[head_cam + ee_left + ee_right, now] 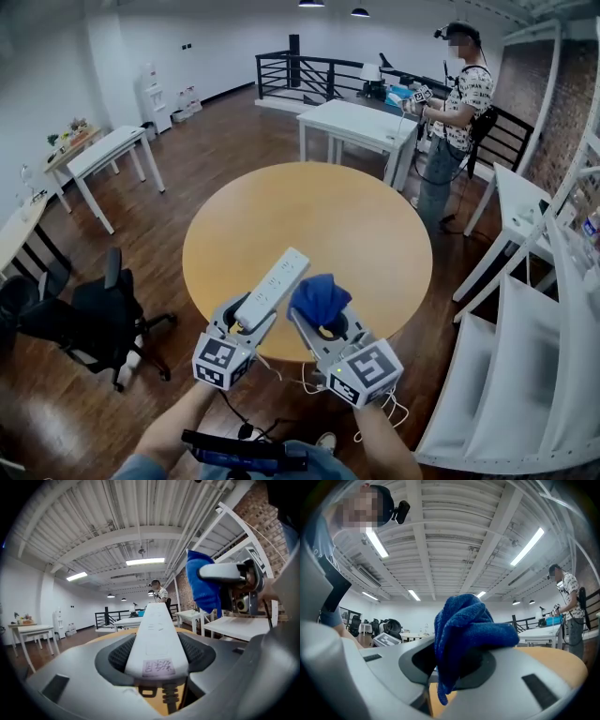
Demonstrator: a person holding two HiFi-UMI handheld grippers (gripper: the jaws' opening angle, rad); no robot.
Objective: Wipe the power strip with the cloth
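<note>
Power strip, likely stiff, light and slick, sits lower centre, left gripper jaws closed on its cord end; right gripper jaws pinch the soft blue cloth.

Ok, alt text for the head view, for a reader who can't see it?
The left hand-held gripper clamps one end of a white power strip and the right hand-held gripper grips a bunched blue cloth, side by side above the near edge of a round wooden table. Another person stands in the background.
</note>
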